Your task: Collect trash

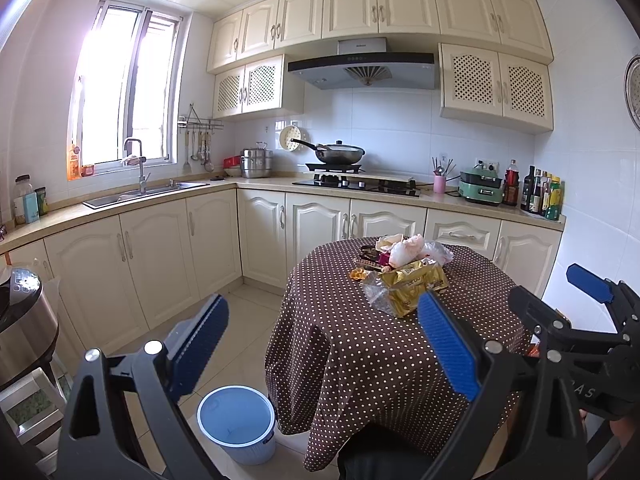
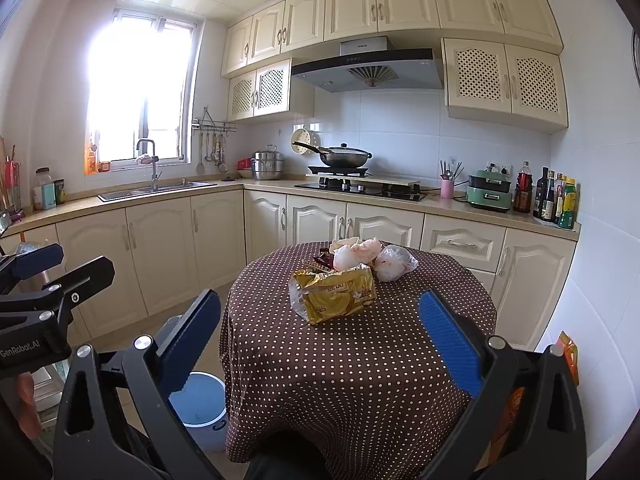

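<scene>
At the bottom of the left wrist view the left gripper [image 1: 324,344] is spread wide, its blue pads [image 1: 448,344] far apart with nothing between them; the right gripper [image 2: 320,344] fills the bottom of its own view in the same released state and holds nothing. Each tool also shows at the edge of the other's view, the right one at the right edge, the left one at the left edge. Low in the frame, just left of the table, a blue bin [image 1: 237,424] stands on the tiled floor, its mouth open upward. The round table [image 1: 360,340], under a brown dotted cloth, fills the middle and lower right. The trash lies in a heap on the far half of the tabletop, well apart from both tools: a gold wrapper [image 2: 336,294] nearest, with crumpled clear plastic at its left, then white tissues [image 2: 356,256], a clear bag [image 2: 394,262] at the right and dark wrappers behind. Beyond the table, cream cabinets run across the frame; a sink [image 1: 144,194] sits at mid left under the window, and a wok [image 1: 340,153] on the stove at centre.
</scene>
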The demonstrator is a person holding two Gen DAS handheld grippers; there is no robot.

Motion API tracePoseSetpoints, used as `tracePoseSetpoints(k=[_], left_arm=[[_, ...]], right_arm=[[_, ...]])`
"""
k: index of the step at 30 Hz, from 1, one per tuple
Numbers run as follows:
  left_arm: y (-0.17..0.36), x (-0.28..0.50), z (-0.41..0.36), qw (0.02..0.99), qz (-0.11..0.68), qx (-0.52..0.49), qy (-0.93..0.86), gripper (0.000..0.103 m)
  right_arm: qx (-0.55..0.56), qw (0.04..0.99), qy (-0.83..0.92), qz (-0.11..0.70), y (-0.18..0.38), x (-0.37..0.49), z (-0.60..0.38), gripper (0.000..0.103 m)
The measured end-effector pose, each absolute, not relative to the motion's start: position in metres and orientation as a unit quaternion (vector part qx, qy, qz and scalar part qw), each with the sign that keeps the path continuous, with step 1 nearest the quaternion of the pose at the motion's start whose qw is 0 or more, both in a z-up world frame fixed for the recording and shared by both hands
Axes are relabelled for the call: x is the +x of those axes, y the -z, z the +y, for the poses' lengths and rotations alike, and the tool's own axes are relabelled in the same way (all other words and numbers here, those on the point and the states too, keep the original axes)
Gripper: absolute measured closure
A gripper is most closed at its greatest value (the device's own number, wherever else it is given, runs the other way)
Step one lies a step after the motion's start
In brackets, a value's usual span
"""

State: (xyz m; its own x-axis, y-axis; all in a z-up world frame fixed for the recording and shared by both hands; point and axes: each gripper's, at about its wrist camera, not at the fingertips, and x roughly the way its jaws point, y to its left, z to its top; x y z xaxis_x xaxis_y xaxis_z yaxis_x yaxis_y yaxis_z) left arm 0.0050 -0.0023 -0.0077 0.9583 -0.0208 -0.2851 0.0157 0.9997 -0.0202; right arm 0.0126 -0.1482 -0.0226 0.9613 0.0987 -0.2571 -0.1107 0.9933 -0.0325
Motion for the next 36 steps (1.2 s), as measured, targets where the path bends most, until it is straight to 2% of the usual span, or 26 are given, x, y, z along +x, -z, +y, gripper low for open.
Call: tracePoseSetpoints(k=[23, 36], left_arm=[[0.009, 0.007, -0.005, 0.988, 0.153, -0.007, 0.011, 0.010], [0.021, 0.059, 0.007, 0.982, 0.186, -0.010, 0.011, 0.010]], right_arm=[[-0.021, 0.989, -0.053, 0.140, 0.027, 0.017, -0.150, 0.007], [-0.016, 0.984, -0.039, 0.174, 0.037, 0.067, -0.168, 0.007]])
